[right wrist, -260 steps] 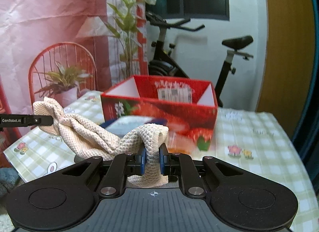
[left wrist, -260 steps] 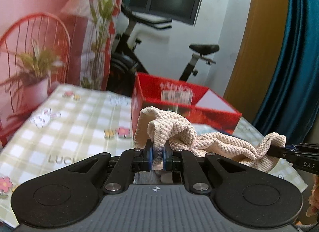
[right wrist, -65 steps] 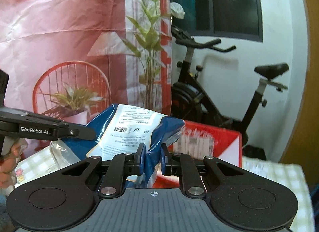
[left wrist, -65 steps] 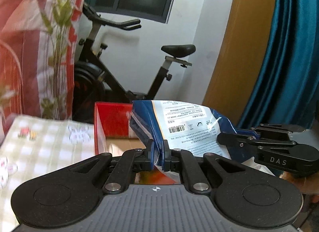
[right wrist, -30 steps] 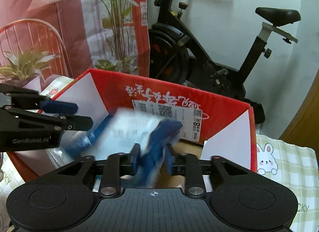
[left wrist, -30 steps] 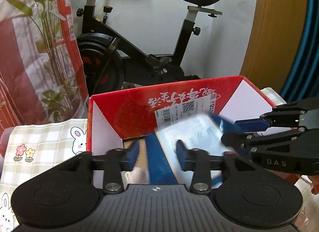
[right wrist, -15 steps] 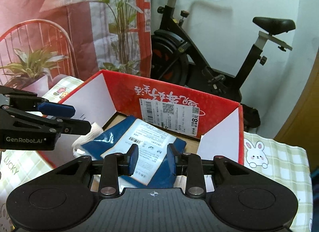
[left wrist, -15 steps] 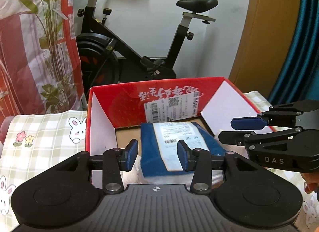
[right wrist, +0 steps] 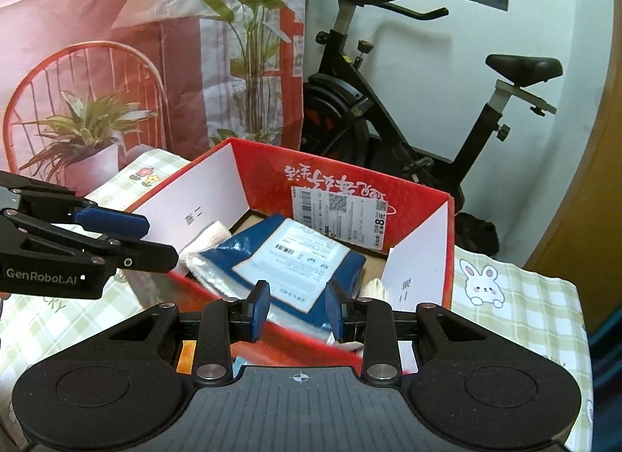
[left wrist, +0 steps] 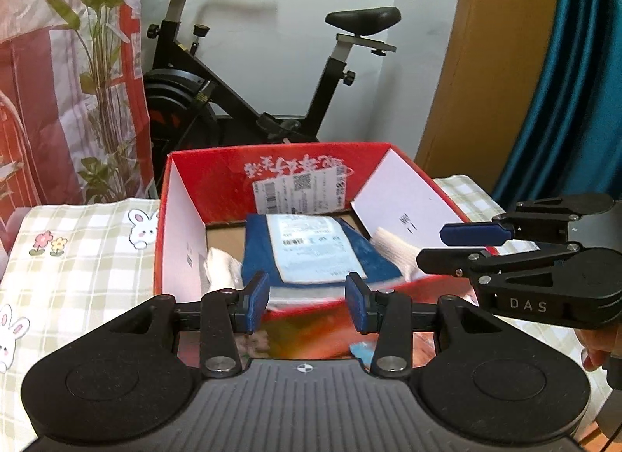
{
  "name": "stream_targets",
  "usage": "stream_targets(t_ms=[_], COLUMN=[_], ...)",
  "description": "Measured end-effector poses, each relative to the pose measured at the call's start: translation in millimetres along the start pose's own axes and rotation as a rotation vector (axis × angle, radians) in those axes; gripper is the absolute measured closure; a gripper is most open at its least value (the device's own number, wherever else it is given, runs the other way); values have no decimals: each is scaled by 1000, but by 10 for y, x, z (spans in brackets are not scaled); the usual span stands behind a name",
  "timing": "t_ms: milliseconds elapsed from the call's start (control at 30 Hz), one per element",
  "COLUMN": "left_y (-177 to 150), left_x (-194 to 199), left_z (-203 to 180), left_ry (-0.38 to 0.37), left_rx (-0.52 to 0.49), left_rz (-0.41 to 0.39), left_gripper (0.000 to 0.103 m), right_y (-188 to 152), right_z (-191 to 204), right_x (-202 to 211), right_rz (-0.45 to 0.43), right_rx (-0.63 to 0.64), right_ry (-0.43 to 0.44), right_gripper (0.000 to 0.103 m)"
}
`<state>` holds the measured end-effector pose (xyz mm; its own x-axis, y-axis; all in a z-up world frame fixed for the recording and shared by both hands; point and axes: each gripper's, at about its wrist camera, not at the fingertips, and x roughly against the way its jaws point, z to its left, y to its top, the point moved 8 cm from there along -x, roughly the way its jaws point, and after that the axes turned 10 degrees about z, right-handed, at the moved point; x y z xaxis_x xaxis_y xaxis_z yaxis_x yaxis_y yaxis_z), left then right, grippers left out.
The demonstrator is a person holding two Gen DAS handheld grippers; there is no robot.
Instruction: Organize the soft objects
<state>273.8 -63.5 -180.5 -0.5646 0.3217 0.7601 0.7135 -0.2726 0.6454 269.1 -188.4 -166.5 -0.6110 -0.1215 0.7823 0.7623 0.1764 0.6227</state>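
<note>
Now the blue bag (left wrist: 311, 246) lies flat inside the red box (left wrist: 182, 218) on the desk (left wrist: 77, 257), resting on a white cloth (left wrist: 221, 269), so both the left gripper (left wrist: 307, 302) and right gripper (right wrist: 297, 308) hover before the box with fingers released and empty, their job apparently done.

package (left wrist: 311, 246) in box (left wrist: 179, 226), bike (left wrist: 241, 74) behind

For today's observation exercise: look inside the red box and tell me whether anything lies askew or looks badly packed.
The blue packet lies at a slant across the red box, not square with its walls. The cream towel under it is bunched, poking out on both sides. Nothing looks spilled or torn.
</note>
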Motion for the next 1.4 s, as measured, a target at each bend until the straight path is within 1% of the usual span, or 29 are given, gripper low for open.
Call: stream_targets(t_ms=[333, 467, 667, 733, 867, 933, 1100, 1133, 1267, 1400], left_y=[-259, -355, -455, -500, -545, -562, -587, -591, -614, -621], left_x=[108, 116, 39, 4, -103, -164, -339, -375, -500, -595], left_z=[-150, -213, -331, -378, -440, -465, -522, -524, -539, -564], left_ry=[-26, -45, -93, -104, -124, -137, -176, -182, -225, -251], left_rx=[-9, -17, -15, -15, -13, -8, 15, 22, 65, 90], left_rz=[12, 24, 49, 57, 78, 86, 123, 130, 157, 175], left_gripper=[58, 58, 58, 58, 58, 58, 58, 58, 58, 58], right_y=[-269, -408, -688, -780, -925, -985, -1061, -1071, -1091, -1110], right_z=[117, 146, 135, 114, 63, 33, 1, -1, -16, -43], right_x=[233, 249, 214, 199, 149, 118, 48, 32, -23, -75], right_rz=[1, 12, 43, 50, 65, 70, 72, 75, 79, 83], right_rx=[18, 24, 6, 0, -14, -27, -49, -54, -74, -101], right_ry=[-8, -1, 19, 27, 36, 49, 83, 93, 124, 159], right_gripper=[74, 74, 73, 68, 62, 56, 48, 45, 43, 40])
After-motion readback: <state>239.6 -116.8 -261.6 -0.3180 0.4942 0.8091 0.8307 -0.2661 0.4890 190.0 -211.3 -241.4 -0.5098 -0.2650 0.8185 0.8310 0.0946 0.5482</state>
